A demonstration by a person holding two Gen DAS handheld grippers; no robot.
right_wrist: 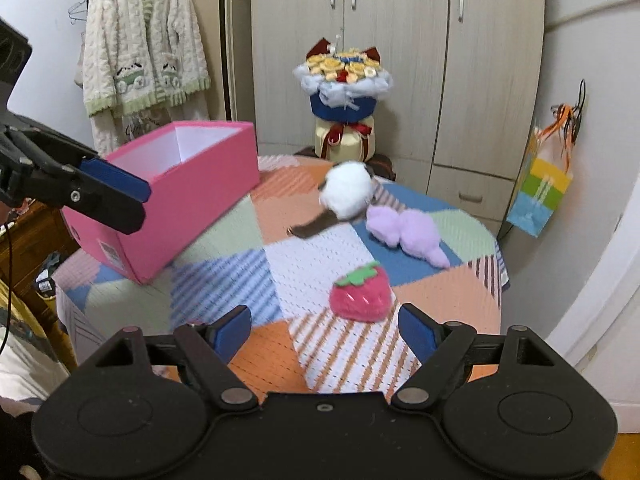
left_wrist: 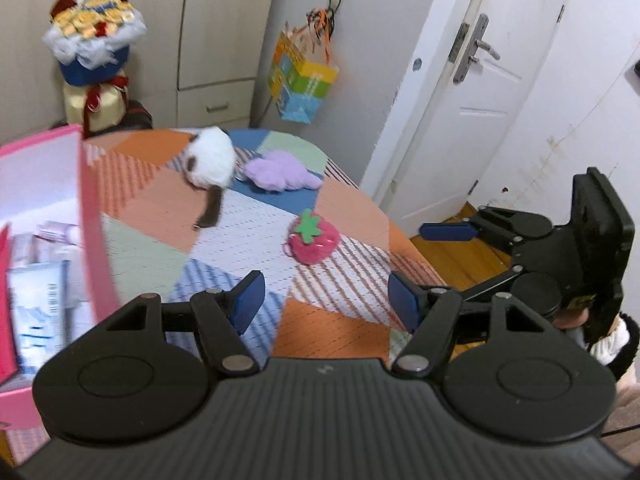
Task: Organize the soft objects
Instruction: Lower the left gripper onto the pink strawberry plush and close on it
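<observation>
Three plush toys lie on the round patchwork table (left_wrist: 240, 240) (right_wrist: 224, 280): a pink strawberry (left_wrist: 313, 239) (right_wrist: 361, 293), a purple plush (left_wrist: 281, 171) (right_wrist: 406, 230) and a white-and-brown plush (left_wrist: 210, 162) (right_wrist: 346, 193) with a brown strap. A pink box (left_wrist: 90, 216) (right_wrist: 180, 188) stands open at the table's left. My left gripper (left_wrist: 326, 300) is open and empty above the table's near part. My right gripper (right_wrist: 326, 330) is open and empty just short of the strawberry; it also shows in the left wrist view (left_wrist: 428, 264) at the table's right edge. The left gripper's fingers (right_wrist: 116, 184) reach in beside the box.
The pink box holds tubes and packets (left_wrist: 36, 292). A bouquet (left_wrist: 94, 46) (right_wrist: 344, 88) stands behind the table by a wardrobe (right_wrist: 400, 60). A coloured gift bag (left_wrist: 300, 80) (right_wrist: 538, 192) hangs on the wall. A white door (left_wrist: 472, 92) is at the right.
</observation>
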